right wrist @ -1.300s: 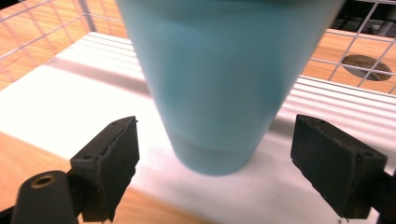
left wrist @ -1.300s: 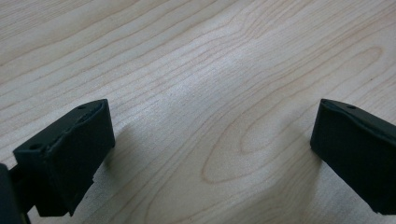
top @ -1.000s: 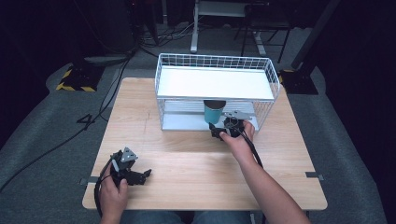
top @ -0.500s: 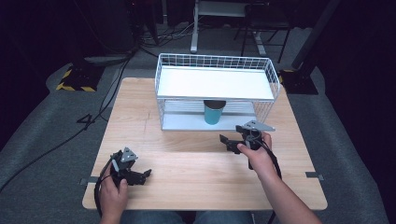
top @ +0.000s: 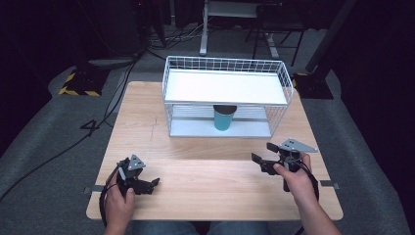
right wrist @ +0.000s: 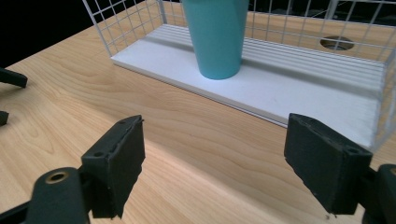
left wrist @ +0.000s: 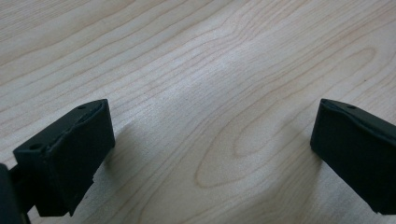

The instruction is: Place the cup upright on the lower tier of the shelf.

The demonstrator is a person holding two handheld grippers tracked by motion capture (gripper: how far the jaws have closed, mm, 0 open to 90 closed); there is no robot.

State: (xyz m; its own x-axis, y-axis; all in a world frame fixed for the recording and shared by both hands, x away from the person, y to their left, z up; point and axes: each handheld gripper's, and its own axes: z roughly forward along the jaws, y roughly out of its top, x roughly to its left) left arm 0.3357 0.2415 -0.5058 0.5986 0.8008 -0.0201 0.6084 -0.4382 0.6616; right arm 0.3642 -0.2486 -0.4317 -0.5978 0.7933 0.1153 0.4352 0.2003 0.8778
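A teal cup (top: 224, 118) (right wrist: 216, 35) stands upright on the lower shelf of a white wire rack (top: 225, 88) at the back of the wooden table (top: 195, 147). My right gripper (top: 260, 157) (right wrist: 229, 172) is held open over the table's front right, well short of the rack, with nothing between its jaws. The left gripper (top: 151, 184) (left wrist: 210, 154) rests open at the front left, its jaws spread over bare wood.
The rack's white base board (right wrist: 289, 93) lies ahead of my right gripper, with wire walls at both ends. The rack's top shelf (top: 225, 85) is a plain white board. Cables (top: 98, 132) run over the grey floor left of the table.
My right gripper has let go of the teal cup inside the rack, drawn back toward the front right of the table and stands open. The left gripper has stayed in place.
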